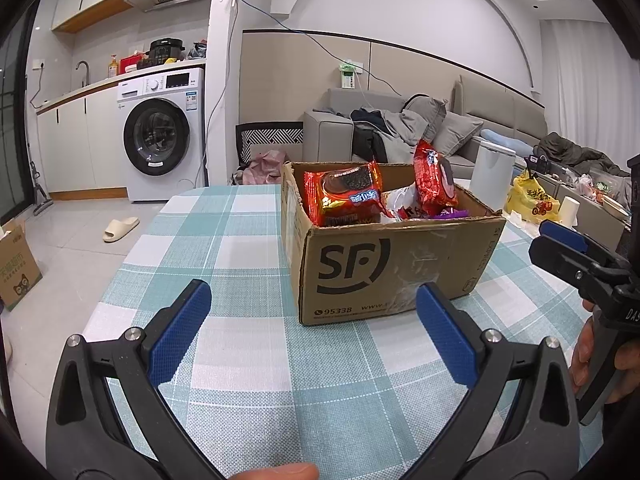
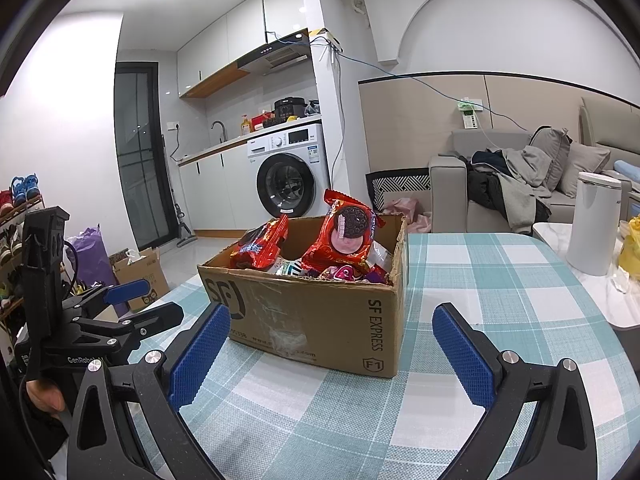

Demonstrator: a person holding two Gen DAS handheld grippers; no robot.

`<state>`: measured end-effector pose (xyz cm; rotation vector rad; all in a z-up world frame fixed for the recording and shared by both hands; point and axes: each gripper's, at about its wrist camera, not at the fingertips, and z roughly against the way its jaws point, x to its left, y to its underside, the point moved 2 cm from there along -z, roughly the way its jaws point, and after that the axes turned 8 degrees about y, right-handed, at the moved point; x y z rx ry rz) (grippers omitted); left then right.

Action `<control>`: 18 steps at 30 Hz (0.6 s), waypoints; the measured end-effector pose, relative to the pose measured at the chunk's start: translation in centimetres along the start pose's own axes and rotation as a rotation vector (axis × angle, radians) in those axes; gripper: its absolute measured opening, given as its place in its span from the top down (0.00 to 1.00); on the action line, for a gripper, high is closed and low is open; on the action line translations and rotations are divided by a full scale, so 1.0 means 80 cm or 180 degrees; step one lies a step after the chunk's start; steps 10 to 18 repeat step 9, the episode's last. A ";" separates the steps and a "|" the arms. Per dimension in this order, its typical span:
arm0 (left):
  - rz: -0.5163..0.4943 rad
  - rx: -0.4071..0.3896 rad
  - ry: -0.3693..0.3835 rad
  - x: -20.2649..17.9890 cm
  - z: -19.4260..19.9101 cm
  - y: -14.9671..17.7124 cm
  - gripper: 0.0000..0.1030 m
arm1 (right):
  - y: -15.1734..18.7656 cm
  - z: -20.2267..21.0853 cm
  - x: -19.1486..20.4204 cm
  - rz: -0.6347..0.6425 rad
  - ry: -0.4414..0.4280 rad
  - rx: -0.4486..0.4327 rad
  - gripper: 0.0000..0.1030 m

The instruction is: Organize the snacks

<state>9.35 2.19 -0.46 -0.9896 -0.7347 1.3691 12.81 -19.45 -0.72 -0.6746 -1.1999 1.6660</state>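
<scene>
Two hand-held black grippers with blue ribbed pads hover over a teal-and-white checked tablecloth [image 1: 248, 240], facing an open brown cardboard shipping box [image 1: 396, 264] that sits on the cloth just ahead of them. The left gripper [image 1: 314, 330] and the right gripper [image 2: 330, 354] both stand with jaws spread wide and nothing between them. Snacks appear already gathered in the box: a red foil packet picturing a dark sandwich biscuit [image 1: 344, 196] leans at the left of the box, a second red packet [image 1: 434, 180] stands upright beside it, with smaller wrappers underneath. Any further pick would likely go best from above, pinching a packet by its crimped top edge, since the foil looks slippery and easily crushed.
</scene>
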 end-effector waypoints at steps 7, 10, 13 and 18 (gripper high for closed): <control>0.0005 -0.0006 -0.0006 -0.001 0.001 -0.001 0.01 | 0.000 -0.001 0.002 0.0022 -0.0013 0.0000 0.00; 0.0003 -0.0005 -0.0004 -0.001 0.002 -0.001 0.01 | 0.000 -0.001 0.004 0.0032 -0.0016 0.0002 0.00; 0.0003 -0.0005 -0.0004 -0.001 0.002 -0.001 0.01 | 0.000 -0.001 0.004 0.0032 -0.0016 0.0002 0.00; 0.0003 -0.0005 -0.0004 -0.001 0.002 -0.001 0.01 | 0.000 -0.001 0.004 0.0032 -0.0016 0.0002 0.00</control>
